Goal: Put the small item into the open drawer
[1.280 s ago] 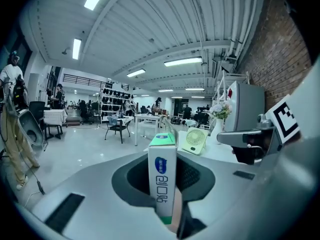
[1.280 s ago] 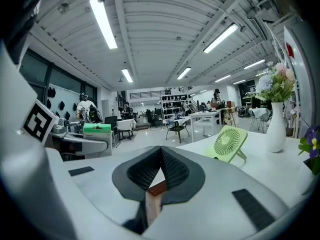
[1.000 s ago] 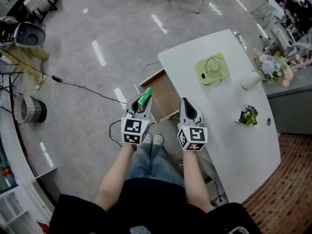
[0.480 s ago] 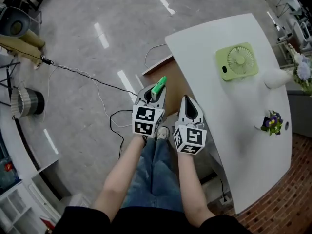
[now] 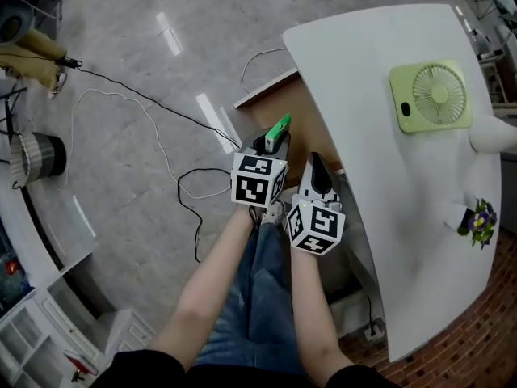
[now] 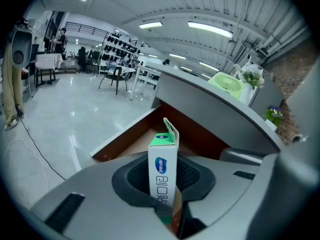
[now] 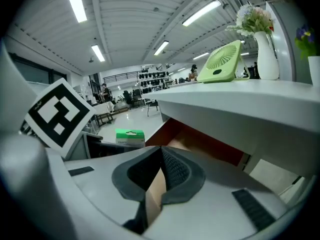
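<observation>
A small white box with a green top [image 5: 279,128] stands upright between the jaws of my left gripper [image 5: 271,142], which is shut on it. In the left gripper view the box [image 6: 163,159] rises from the pads, and the open wooden drawer [image 6: 145,134] lies just beyond it. In the head view the box hangs over the near end of the drawer [image 5: 284,103], which is pulled out from under the white desk [image 5: 363,63]. My right gripper [image 5: 315,166] sits close beside the left one at the desk's edge. Its jaws [image 7: 161,154] meet at the tips with nothing in them.
On the desk stand a green fan [image 5: 430,95], a white vase [image 5: 493,136] and a small pot of flowers [image 5: 481,217]. A black cable [image 5: 145,107] trails over the grey floor to the left. The person's legs in jeans [image 5: 258,297] are below the grippers.
Both grippers have moved forward towards the drawer. The box has gone from beside the drawer's front corner to over its near end. The grip is unchanged.
</observation>
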Available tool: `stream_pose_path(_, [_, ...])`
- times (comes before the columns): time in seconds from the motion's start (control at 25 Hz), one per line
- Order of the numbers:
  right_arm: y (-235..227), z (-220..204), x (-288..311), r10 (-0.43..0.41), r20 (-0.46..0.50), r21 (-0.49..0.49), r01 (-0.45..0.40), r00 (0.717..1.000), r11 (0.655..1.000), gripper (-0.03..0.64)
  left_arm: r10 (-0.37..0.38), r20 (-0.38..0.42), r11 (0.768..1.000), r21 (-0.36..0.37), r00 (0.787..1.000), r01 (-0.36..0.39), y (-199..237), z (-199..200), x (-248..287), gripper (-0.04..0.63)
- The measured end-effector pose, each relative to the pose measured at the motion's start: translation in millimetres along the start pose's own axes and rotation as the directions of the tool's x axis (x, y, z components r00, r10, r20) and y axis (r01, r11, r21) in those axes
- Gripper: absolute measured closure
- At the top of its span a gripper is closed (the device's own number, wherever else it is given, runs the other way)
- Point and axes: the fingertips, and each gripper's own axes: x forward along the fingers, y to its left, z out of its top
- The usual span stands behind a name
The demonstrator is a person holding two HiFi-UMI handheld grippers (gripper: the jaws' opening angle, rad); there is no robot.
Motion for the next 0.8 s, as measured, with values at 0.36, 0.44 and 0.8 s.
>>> stream_pose_path(0.36, [-21, -19, 20, -0.048, -0.041, 0.017, 0.049, 0.998, 0.999, 0.615, 0.006, -0.098, 0.998, -0.069, 0.995, -0.012, 6, -25, 43, 0.503])
stream_pose_path(0.44, [-23, -22, 23, -0.05, -0.049, 0.018, 0.051, 0.998, 0.999, 0.616, 0.007, -0.118, 0.997, -0.069, 0.993, -0.016, 7, -31, 48, 0.503])
stream_pose_path(0.8, [-23, -22, 23, -0.035, -0.053, 0.025, 0.037, 0.998, 0.999, 0.615, -0.028, -0.235, 0.996, -0.087, 0.972, 0.008, 0, -59, 79, 0.5])
